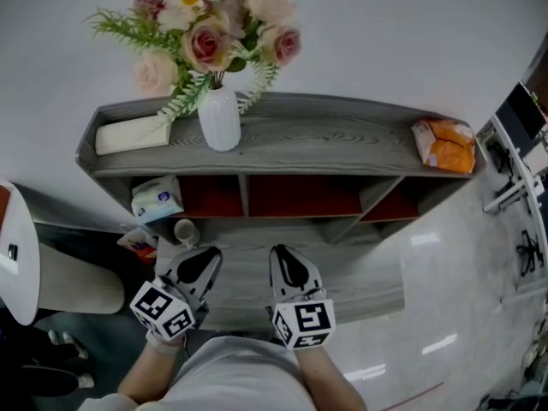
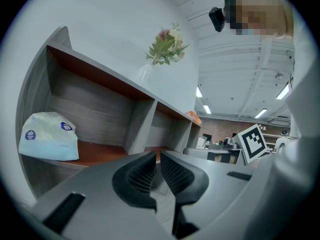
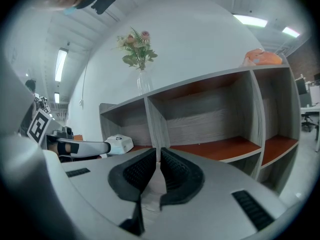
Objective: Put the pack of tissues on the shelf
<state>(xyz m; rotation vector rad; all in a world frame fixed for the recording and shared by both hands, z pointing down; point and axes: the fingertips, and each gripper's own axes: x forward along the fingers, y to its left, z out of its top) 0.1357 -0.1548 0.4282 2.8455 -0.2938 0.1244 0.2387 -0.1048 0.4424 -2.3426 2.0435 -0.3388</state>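
Note:
The pack of tissues (image 1: 157, 199), pale blue and white, lies in the left compartment of the grey wooden shelf (image 1: 308, 137). The left gripper view shows the pack (image 2: 49, 136) resting on the red-brown board, and the right gripper view shows it (image 3: 116, 144) far left. My left gripper (image 1: 205, 259) is shut and holds nothing, low in front of the shelf and apart from the pack. Beside it my right gripper (image 1: 286, 260) is also shut and holds nothing. In both gripper views the jaws (image 2: 157, 156) (image 3: 159, 154) stand closed with only a thin slit between them.
On the shelf top stand a white vase of flowers (image 1: 219, 118), a pale flat box (image 1: 131, 134) at left and an orange packet (image 1: 447, 144) at right. A cup (image 1: 184, 229) and a small packet (image 1: 139, 242) sit on the floor by the shelf. A white seat (image 1: 19, 259) is at far left.

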